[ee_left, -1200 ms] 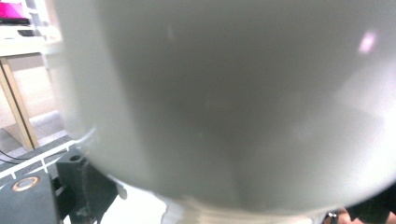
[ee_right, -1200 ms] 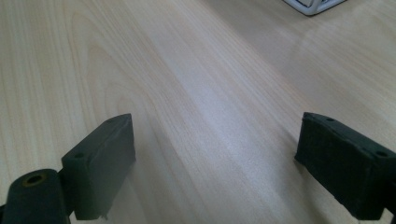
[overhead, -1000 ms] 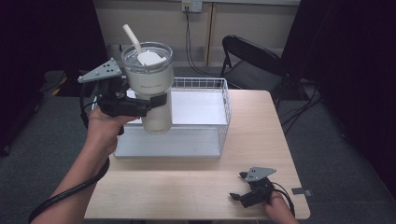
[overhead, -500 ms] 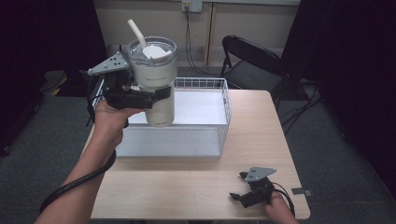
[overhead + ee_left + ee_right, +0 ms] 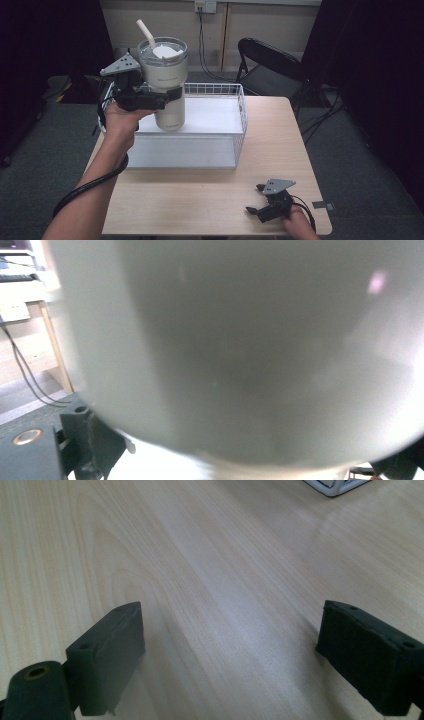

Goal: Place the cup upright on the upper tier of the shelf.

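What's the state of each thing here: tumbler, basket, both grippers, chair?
Tumbler: upright, lidded, straw in, held above the basket.
Basket: on the table, nothing seen inside.
Left gripper: shut on the tumbler.
Right gripper: open, low at the table's near edge.
Chair: unfolded, vacant.

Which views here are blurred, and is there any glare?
Left gripper view: the tumbler sits too close, a soft grey blur with a small pink glint. Right gripper view: table grain sharp, with a pale sheen. High view: evenly lit, dark surroundings.
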{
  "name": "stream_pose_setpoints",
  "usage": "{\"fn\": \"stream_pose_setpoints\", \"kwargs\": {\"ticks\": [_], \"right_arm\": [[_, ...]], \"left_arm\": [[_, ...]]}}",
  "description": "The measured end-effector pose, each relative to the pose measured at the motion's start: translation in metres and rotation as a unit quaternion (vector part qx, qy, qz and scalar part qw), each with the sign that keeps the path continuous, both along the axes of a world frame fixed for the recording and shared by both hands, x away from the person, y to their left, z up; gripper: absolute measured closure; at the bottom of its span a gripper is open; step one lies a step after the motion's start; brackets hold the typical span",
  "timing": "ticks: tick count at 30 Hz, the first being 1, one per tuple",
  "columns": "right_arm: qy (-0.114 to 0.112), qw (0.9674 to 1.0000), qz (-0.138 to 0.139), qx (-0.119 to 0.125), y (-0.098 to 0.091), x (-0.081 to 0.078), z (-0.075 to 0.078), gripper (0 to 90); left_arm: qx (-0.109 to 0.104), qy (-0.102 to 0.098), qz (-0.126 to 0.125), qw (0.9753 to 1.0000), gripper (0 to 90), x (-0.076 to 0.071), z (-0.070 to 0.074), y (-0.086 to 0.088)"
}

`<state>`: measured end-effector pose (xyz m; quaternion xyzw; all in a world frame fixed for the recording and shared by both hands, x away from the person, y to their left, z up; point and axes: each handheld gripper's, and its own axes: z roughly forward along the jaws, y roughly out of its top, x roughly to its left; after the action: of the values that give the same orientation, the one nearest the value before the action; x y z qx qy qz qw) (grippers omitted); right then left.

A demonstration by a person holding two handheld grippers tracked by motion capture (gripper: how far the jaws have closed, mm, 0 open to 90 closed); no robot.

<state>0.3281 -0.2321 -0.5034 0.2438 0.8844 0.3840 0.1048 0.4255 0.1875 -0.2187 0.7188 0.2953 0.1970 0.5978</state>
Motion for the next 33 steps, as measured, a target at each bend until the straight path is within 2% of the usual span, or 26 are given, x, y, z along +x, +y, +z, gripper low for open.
{"fn": "stream_pose_setpoints", "kwargs": {"ticks": [10, 13, 17, 19, 23, 30, 33], "right_arm": [[0.000, 1.0000, 0.000, 0.000, 0.000, 0.000, 0.000, 10.9], [0.000, 1.0000, 0.000, 0.000, 0.000, 0.000, 0.000, 10.9], [0.000, 1.0000, 0.000, 0.001, 0.000, 0.000, 0.000, 10.9], [0.000, 1.0000, 0.000, 0.001, 0.000, 0.000, 0.000, 10.9], [0.000, 1.0000, 0.000, 0.001, 0.000, 0.000, 0.000, 10.9], [0.000, 1.0000, 0.002, 0.001, 0.000, 0.000, 0.000, 10.9], [0.000, 1.0000, 0.002, 0.001, 0.000, 0.000, 0.000, 10.9]], "left_arm": [[-0.009, 0.005, 0.024, 0.9997, 9.2, 0.017, -0.011, -0.001], [-0.002, 0.004, 0.037, 0.9993, 9.2, 0.023, -0.015, 0.000], [-0.005, 0.004, 0.047, 0.9989, 9.2, 0.029, -0.018, 0.001], [-0.005, 0.006, 0.049, 0.9988, 9.2, 0.031, -0.020, 0.001], [0.008, 0.004, 0.052, 0.9986, 9.2, 0.035, -0.023, 0.000], [0.004, 0.005, 0.059, 0.9982, 9.1, 0.040, -0.027, -0.001], [0.008, 0.004, 0.067, 0.9977, 9.1, 0.043, -0.029, -0.002]]}}
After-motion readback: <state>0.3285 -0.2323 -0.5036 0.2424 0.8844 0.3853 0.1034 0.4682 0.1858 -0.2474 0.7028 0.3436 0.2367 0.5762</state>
